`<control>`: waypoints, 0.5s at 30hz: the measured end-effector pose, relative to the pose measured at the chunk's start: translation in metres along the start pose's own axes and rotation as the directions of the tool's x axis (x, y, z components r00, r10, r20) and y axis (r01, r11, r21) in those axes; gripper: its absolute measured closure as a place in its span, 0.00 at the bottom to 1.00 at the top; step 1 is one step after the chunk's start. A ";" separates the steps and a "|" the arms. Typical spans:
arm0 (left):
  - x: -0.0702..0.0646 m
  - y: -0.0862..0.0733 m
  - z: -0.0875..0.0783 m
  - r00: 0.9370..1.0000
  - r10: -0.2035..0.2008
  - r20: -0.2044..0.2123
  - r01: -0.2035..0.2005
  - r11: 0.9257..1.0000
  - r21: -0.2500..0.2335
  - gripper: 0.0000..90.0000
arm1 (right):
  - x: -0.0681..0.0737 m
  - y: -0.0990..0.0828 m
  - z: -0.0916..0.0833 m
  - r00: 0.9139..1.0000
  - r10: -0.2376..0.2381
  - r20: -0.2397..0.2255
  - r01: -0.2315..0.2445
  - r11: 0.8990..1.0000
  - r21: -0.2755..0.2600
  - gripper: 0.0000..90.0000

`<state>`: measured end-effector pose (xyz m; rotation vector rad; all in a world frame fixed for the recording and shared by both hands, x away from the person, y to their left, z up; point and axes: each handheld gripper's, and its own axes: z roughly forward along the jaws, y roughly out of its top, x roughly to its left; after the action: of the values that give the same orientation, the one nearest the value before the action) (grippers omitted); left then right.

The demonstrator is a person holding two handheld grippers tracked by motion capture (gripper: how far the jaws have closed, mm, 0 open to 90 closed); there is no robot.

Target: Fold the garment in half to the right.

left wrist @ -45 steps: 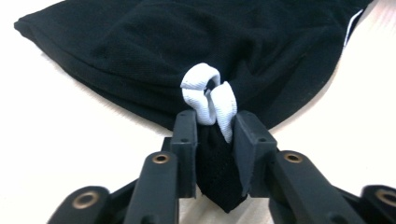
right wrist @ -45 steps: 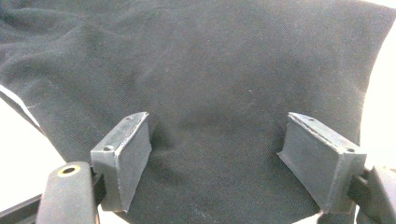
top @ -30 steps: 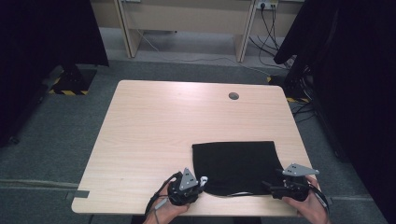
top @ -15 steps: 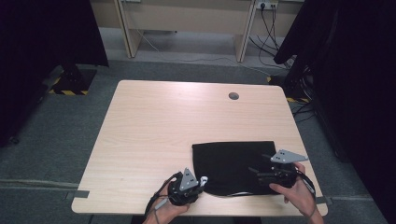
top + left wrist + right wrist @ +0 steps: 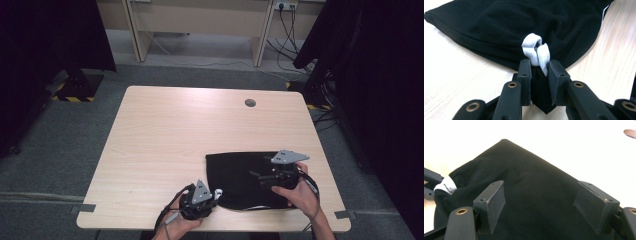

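Right hand-held gripper [image 5: 260, 176] has slid in over the black cloth [image 5: 235, 172] near the desk's [image 5: 165, 135] front edge, jaws wide apart; left hand-held gripper [image 5: 214, 194] pinches the cloth's white-trimmed corner [image 5: 536, 51]

Tabletop [image 5: 165, 135] bare across far and left areas; black cloth [image 5: 240, 175] occupies near right corner.

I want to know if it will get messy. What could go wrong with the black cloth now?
1. The left gripper pinches just a corner of the cloth with its white band; a pull might slip it free.
2. The right gripper is open above the cloth; closing there may bunch it.
3. The cloth lies near the table edge, so it might slide off.
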<state>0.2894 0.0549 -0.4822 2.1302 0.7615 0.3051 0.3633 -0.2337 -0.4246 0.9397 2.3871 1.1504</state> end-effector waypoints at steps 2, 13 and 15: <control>0.000 0.000 0.000 1.000 0.002 0.000 -0.002 1.000 0.001 0.81 | 0.002 0.005 0.006 1.000 -0.007 -0.011 0.007 1.000 -0.001 0.28; 0.001 0.000 0.000 1.000 -0.003 0.005 0.003 1.000 0.000 0.81 | 0.010 0.030 0.035 0.998 -0.031 -0.055 0.031 1.000 0.002 0.29; 0.001 0.000 0.000 1.000 -0.007 0.008 0.007 1.000 -0.002 0.81 | 0.012 0.033 0.039 0.998 -0.033 -0.062 0.033 0.999 0.002 0.29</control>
<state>0.2900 0.0557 -0.4824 2.1251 0.7638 0.2939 0.3900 -0.1885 -0.4226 0.8747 2.4442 1.1802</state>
